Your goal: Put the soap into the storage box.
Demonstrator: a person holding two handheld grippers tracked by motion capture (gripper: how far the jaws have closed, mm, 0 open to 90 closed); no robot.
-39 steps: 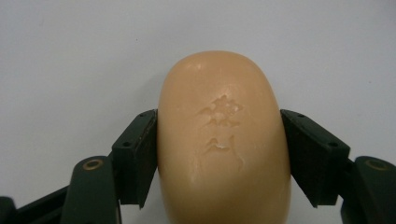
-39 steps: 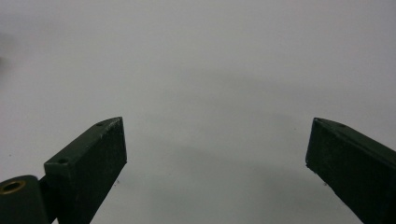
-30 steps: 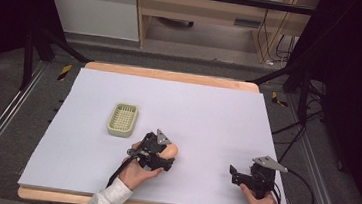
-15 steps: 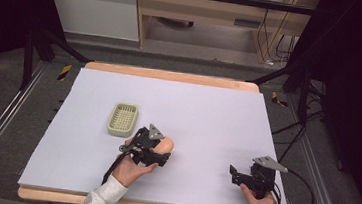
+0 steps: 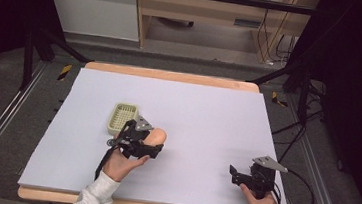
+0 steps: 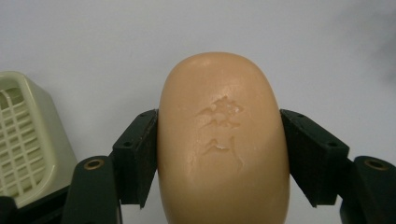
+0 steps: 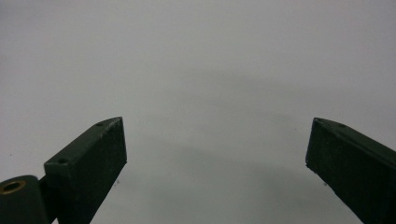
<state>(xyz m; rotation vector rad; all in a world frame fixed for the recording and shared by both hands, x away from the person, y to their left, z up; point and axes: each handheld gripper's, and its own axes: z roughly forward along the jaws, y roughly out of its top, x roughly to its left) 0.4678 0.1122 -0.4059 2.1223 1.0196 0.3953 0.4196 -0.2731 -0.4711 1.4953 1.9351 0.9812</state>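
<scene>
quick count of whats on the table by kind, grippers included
soap bar: 1, clamped in the left gripper
soap dish: 1, cream, empty
grippers: 2, counting the right gripper, open over the white table cover
total: 4

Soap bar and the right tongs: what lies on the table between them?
Nothing: in the high view the stretch from the soap bar to the right tongs is bare white table cover.

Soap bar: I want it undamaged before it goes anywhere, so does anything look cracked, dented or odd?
Nothing stands out. The soap bar is whole and smooth; the marks on top look like a moulded stamp. The left gripper clamps its sides squarely.
</scene>
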